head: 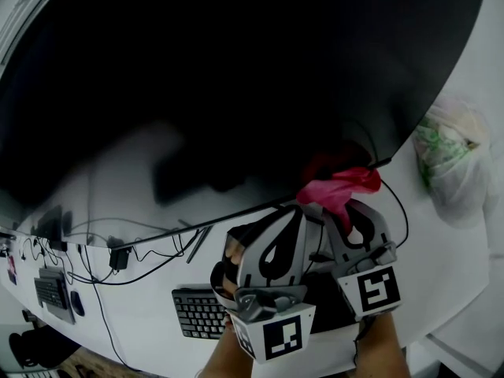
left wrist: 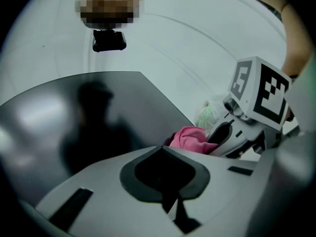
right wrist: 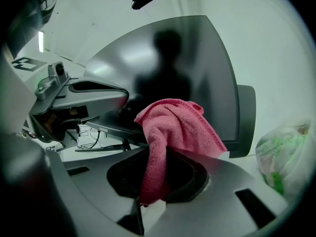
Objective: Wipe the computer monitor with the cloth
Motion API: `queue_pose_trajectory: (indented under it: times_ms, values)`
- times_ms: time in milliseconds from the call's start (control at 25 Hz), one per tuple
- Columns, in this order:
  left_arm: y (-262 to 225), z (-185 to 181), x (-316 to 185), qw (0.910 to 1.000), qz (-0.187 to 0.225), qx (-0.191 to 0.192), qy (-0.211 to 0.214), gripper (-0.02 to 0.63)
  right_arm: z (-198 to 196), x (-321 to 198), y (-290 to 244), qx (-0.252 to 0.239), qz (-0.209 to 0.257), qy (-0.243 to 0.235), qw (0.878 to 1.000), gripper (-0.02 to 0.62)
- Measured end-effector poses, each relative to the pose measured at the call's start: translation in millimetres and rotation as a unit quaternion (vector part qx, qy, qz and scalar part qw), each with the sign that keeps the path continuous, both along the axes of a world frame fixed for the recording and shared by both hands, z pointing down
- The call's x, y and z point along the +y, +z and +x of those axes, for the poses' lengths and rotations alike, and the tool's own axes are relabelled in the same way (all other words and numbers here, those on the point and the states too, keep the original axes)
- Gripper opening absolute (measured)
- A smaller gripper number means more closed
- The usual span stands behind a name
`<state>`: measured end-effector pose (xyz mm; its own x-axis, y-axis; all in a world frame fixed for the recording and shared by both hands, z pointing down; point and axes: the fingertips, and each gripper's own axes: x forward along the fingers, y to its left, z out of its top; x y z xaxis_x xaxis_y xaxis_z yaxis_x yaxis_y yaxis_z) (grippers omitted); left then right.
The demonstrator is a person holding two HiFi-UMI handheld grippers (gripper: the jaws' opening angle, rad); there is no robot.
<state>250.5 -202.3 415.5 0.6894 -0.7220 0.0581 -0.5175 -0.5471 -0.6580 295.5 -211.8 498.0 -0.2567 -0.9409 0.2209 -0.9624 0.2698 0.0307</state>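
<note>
Cloth (right wrist: 170, 132): pink, soft, light, limp | pinched by one fold in right gripper (right wrist: 148, 201), bunched at lower right corner of monitor (head: 197, 77) | screen likely fragile, press lightly | left gripper (left wrist: 170, 204): jaws together, empty, just left.

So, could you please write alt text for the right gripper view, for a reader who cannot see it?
The right gripper has its tongs shut on a pink cloth, held up before a dark curved computer monitor. The left gripper shows at the left, and a plastic bag lies on the white desk at the right.
</note>
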Motion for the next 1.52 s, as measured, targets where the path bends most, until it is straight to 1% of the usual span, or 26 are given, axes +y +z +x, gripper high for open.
queue_pose_trajectory:
  times_ms: [440,640,960,1200,1520]
  values:
    - [3,-63,-4,0.9993,-0.003,-0.004,-0.036,0.005,-57,-3,0,0.006,-0.003,-0.029,1.000,0.080]
    - [2,-100,-7,0.9986,-0.003,-0.001,-0.052,0.005,-91,-5,1,0.009,-0.004,-0.040,0.999,0.080]
    - [-9,-123,-7,0.9976,0.006,0.001,-0.069,0.005,-115,-3,-4,0.011,0.001,-0.059,0.998,0.080]
    - [-5,-150,-7,0.9969,0.008,-0.004,-0.078,0.005,-145,-5,1,0.005,0.003,-0.071,0.997,0.080]
    - [-8,-181,-6,0.9956,0.010,-0.006,-0.092,0.005,-175,-3,0,0.005,0.004,-0.086,0.996,0.080]
